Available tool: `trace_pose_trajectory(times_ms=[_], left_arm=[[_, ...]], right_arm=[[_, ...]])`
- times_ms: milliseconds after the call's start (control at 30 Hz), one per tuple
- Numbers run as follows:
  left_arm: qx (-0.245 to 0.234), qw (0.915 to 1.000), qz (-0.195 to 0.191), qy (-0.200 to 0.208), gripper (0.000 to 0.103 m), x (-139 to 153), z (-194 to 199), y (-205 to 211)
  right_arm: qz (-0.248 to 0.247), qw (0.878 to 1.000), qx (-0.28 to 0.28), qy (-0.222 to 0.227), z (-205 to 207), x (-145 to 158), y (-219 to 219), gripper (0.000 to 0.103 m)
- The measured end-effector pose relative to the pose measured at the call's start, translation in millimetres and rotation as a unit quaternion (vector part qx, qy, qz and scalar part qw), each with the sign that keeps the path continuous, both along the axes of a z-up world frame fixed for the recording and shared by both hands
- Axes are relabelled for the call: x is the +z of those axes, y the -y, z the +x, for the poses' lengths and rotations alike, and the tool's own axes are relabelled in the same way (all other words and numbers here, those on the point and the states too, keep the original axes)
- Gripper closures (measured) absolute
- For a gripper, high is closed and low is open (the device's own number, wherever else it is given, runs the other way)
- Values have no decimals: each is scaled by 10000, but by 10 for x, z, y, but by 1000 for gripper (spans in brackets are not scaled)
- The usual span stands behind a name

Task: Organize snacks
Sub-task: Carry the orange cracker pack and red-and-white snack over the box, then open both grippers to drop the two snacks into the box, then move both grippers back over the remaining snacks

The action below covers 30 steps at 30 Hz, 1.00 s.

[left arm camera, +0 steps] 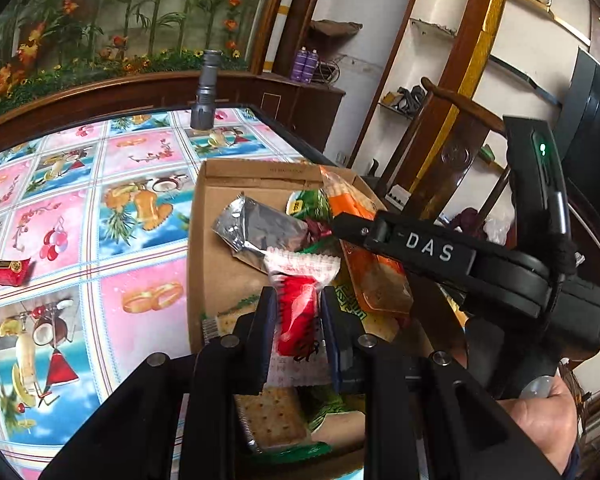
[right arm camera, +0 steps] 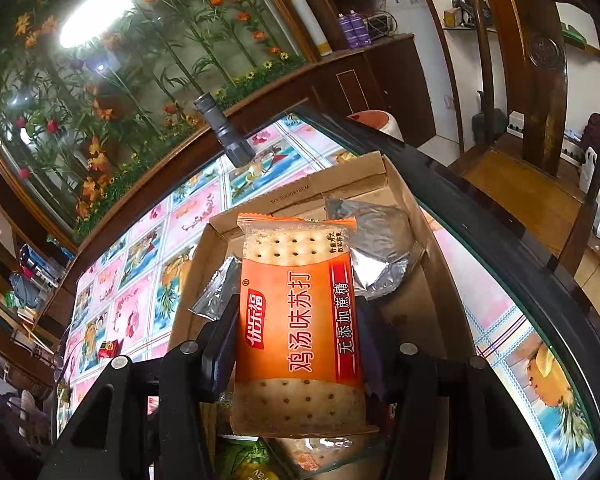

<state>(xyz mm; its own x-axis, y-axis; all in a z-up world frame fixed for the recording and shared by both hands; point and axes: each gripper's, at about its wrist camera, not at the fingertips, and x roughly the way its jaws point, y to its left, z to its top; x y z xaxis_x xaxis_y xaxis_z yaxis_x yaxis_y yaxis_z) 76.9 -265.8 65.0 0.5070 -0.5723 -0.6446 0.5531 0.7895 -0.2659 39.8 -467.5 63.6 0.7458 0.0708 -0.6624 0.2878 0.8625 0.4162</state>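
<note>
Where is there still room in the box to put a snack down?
The cardboard box has bare floor along its left wall, beside the silver packet. Its right side is crowded with piled snacks. The tablecloth left of the box is open, apart from a small red packet.

Floral mural wall [right arm camera: 132, 72], wooden chair [right arm camera: 540, 92], white shelves [left arm camera: 432, 28].

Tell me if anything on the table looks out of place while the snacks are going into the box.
One thing: a small red packet lies alone on the tablecloth, well apart from the cardboard box where the other snacks are piled. A grey flashlight also stands head-down at the table's far edge, which is no snack.
</note>
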Motion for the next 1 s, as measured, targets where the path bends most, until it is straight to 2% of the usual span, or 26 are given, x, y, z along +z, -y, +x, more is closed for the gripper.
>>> trace_pose_trajectory(times_ms=[100,167,267,400,467,533,633,800,1000], left_arm=[[4,10000,-13,-13,77,-4,24,-51],[49,10000,-70,-9,64,19,16,-75],[95,9998,-179,57,61,86,-28,-154],[191,9994,-190,228,59,179,-257,-217],[381,9986,-58,351,55,200,-253,-346],[614,9973,91,383,55,208,-246,-472],[995,9939,204,431,55,232,-392,-735],[1741,9840,291,222,55,169,-287,-1421],[2816,9590,191,-237,55,36,-104,-2234]], right_arm=[[66,10000,-59,14,-55,10,72,45],[-29,9999,-129,59,-56,33,68,44],[-269,9990,-264,230,-99,121,39,44],[-376,9931,-252,1080,-292,345,-13,44],[-793,9851,158,1518,-349,491,-240,44],[-957,9776,776,1707,-340,534,-497,44],[-990,9696,1508,1656,-290,480,-800,44],[-1289,9592,1939,1604,-295,429,-1060,44],[-1168,9621,2001,1441,-246,329,-1072,44]])
